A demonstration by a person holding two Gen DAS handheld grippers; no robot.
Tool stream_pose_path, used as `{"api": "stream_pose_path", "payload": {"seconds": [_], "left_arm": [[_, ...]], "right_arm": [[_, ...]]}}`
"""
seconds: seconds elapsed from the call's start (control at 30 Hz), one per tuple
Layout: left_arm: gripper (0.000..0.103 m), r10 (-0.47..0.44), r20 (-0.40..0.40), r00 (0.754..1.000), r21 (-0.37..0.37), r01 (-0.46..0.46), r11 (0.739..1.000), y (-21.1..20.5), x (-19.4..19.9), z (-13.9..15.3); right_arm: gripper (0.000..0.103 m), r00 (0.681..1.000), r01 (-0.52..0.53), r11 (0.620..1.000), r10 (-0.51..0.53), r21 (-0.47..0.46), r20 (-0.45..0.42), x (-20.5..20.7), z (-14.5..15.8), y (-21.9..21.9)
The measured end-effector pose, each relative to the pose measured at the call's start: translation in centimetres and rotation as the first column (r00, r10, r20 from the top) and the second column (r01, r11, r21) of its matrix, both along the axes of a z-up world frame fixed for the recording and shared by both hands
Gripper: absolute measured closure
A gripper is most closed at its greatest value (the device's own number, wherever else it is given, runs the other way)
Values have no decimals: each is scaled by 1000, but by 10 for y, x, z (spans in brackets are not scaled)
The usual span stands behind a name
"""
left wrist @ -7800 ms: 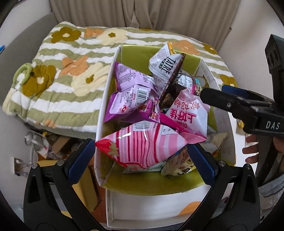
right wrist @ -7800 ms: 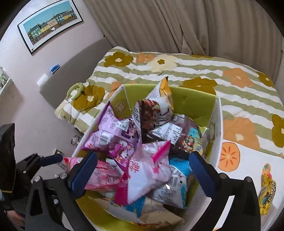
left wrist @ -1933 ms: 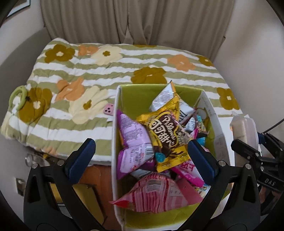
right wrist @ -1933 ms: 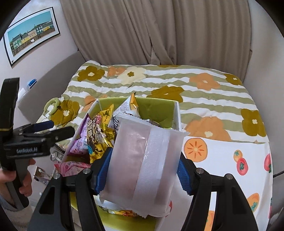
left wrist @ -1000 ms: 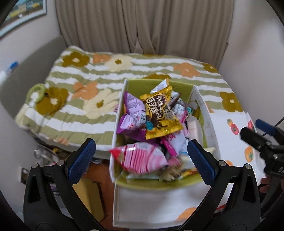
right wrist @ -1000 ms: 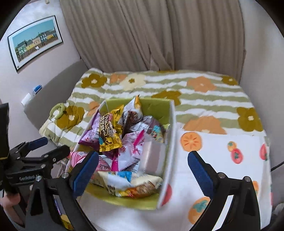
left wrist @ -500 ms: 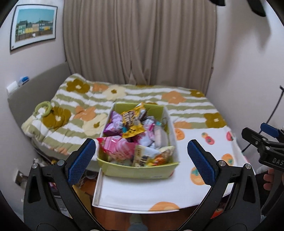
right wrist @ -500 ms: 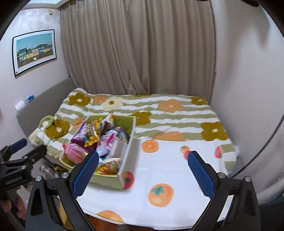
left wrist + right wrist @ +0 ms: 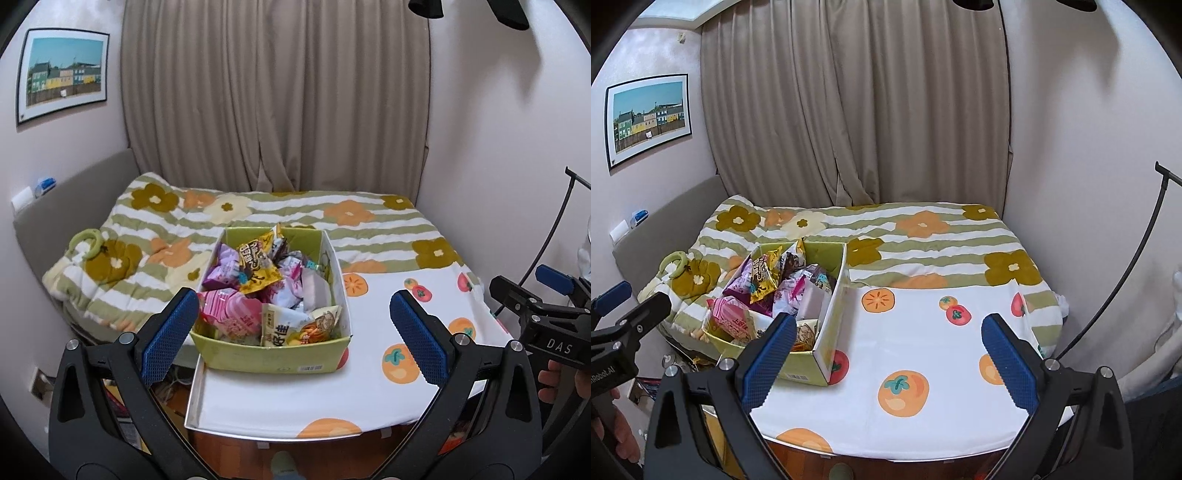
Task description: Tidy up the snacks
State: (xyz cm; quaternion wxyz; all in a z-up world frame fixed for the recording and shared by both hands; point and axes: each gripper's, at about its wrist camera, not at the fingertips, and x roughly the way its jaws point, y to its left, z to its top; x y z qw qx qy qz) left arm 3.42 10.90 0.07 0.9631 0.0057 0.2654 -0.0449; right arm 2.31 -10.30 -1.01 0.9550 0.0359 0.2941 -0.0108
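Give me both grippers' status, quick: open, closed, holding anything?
Left gripper: open, holding nothing.
Right gripper: open, holding nothing.

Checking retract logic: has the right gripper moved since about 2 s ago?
Yes. The right gripper has pulled back and up from the green snack box, which now sits small at lower left, and it no longer holds the pale pouch; its jaws are open.
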Motion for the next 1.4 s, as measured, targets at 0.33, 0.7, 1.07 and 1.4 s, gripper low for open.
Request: {"api": "stream_pose_path", "payload": {"seconds": [0.33,0.7,1.07,1.4], "left_arm": [[0,-2,9,1000,-6,2,1000,3,1,0],[0,-6,14,1000,3,6,1000,6,1,0],[0,-9,11,1000,0,9,1000,10,4,1],[0,-5,8,1000,10,5,1000,7,4,0]], "right_arm": [[3,1000,5,1000,-5,1,5,0,1,1],[3,1000,8,1000,-8,2,6,2,0,4],[3,1000,7,1000,-7,1,6,1,0,4],[3,1000,19,1000,-19,6,4,5,0,2]]}}
